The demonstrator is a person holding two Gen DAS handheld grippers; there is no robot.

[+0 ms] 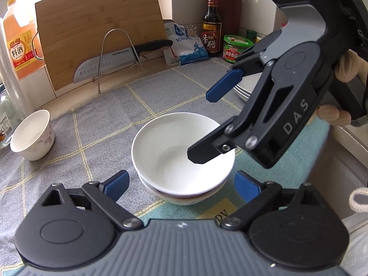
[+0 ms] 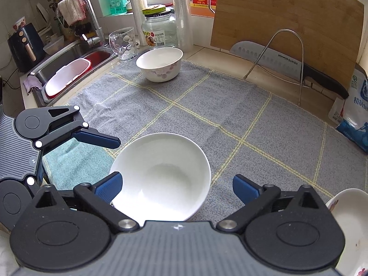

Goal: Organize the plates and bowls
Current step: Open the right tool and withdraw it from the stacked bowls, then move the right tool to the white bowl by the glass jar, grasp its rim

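A stack of white bowls [image 1: 174, 151] stands on the grey checked cloth [image 1: 110, 119], with the top bowl [image 2: 161, 174] upright and empty. My left gripper [image 1: 181, 186] is open, its blue pads on either side of the stack's near side without touching it. My right gripper [image 1: 200, 126] is open too, wide apart over the stack's right rim, with one black finger [image 1: 202, 154] reaching over the top bowl. In its own view, my right gripper [image 2: 178, 188] has the bowl between its pads with no grip on it. A floral bowl [image 1: 32, 135] [image 2: 161, 64] stands apart at the cloth's far corner.
A pile of plates [image 1: 241, 92] sits behind my right gripper. Another floral bowl [image 2: 349, 225] is at the lower right. A cutting board [image 2: 287, 23] and a knife [image 2: 287, 64] on a wire rack line the wall. Bottles [image 1: 211, 23], a salt bag [image 1: 188, 46], a glass cup [image 2: 123, 43] and the sink [image 2: 69, 69] ring the cloth.
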